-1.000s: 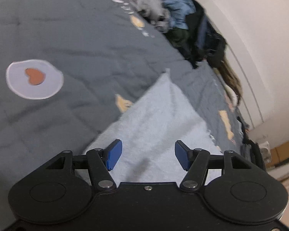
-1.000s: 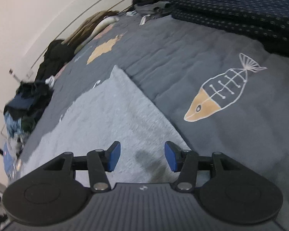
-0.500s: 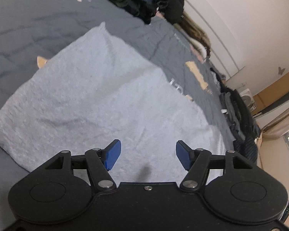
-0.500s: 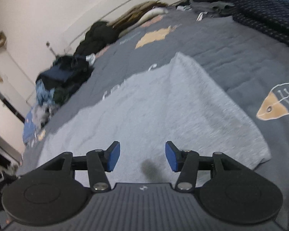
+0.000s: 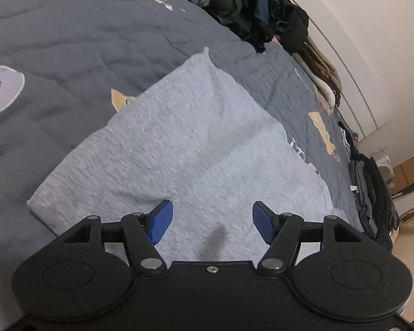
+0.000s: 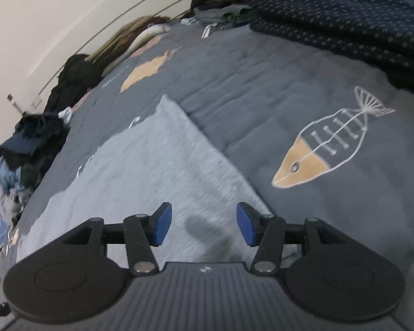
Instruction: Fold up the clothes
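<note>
Lying flat on the dark grey bed quilt [image 5: 82,35], the light grey garment [image 5: 185,149] shows as a neat panel with straight edges and one corner pointing toward the far clothes pile [image 5: 256,8]. A faint ridge crosses it, perhaps a layer edge; whether it is already folded over or merely spread I cannot tell. Either reading fits: a half-folded piece, or one smoothed for folding. Left gripper [image 5: 212,222] hangs above its near part, blue pads wide apart, holding nothing. Right gripper [image 6: 204,224] likewise stands open and empty over the garment's right side [image 6: 151,165], near the fish print [image 6: 325,149]. Near hem hidden under both gripper bodies; motion blur softens the cloth texture. Dark stacked clothes [image 5: 372,182] sit at the bed's right edge, condition unclear.
</note>
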A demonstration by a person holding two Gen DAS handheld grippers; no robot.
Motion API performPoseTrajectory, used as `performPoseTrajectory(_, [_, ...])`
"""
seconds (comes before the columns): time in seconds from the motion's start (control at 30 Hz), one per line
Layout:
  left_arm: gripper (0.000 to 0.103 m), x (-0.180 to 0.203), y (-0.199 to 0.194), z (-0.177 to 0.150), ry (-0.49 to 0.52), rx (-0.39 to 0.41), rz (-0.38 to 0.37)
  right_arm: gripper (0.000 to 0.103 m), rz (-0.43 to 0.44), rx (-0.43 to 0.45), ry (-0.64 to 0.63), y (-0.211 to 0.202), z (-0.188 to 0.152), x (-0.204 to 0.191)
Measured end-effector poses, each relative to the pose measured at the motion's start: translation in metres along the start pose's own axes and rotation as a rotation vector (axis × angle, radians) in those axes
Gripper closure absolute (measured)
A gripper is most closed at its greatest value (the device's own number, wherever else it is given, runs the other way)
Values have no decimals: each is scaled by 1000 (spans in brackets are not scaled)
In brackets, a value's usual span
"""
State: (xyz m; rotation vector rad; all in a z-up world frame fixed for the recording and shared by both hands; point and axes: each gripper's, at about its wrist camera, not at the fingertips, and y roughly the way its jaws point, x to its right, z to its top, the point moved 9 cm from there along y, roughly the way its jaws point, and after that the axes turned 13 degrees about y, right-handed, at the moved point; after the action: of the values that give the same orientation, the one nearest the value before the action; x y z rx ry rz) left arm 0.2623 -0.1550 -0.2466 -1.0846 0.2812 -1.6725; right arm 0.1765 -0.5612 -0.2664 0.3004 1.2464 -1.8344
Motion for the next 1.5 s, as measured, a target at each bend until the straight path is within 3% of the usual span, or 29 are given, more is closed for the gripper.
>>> performPoseTrajectory(0.17, [34, 18, -15, 12, 34, 46, -38, 50, 78, 23, 50, -11, 9, -14])
performPoseTrajectory(0.43, [34, 51, -15, 7, 110, 46, -100, 45, 241, -132, -30, 31, -3, -81])
performPoseTrajectory(0.67, [34, 52, -5, 1, 143, 17, -100, 45, 214, -185, 9, 69, -11, -82])
performPoseTrajectory(0.8, [34, 48, 0, -3, 126, -4, -96, 45, 181, -149, 115, 78, 8, -54])
performPoseTrajectory(1.13, [34, 48, -2, -3, 129, 3, -94, 45, 125, 34, 343, 70, 69, -1])
performPoseTrajectory(1.23, [34, 50, -1, -6, 135, -6, -95, 45, 192, 18, 309, 65, 64, -23])
performPoseTrajectory(1.37, [34, 53, 1, -9, 154, -11, -95, 44, 280, -89, 207, 68, 34, -63])
performPoseTrajectory(1.5, [34, 51, 3, -10, 148, -18, -91, 44, 258, -177, 103, 81, 1, -76])
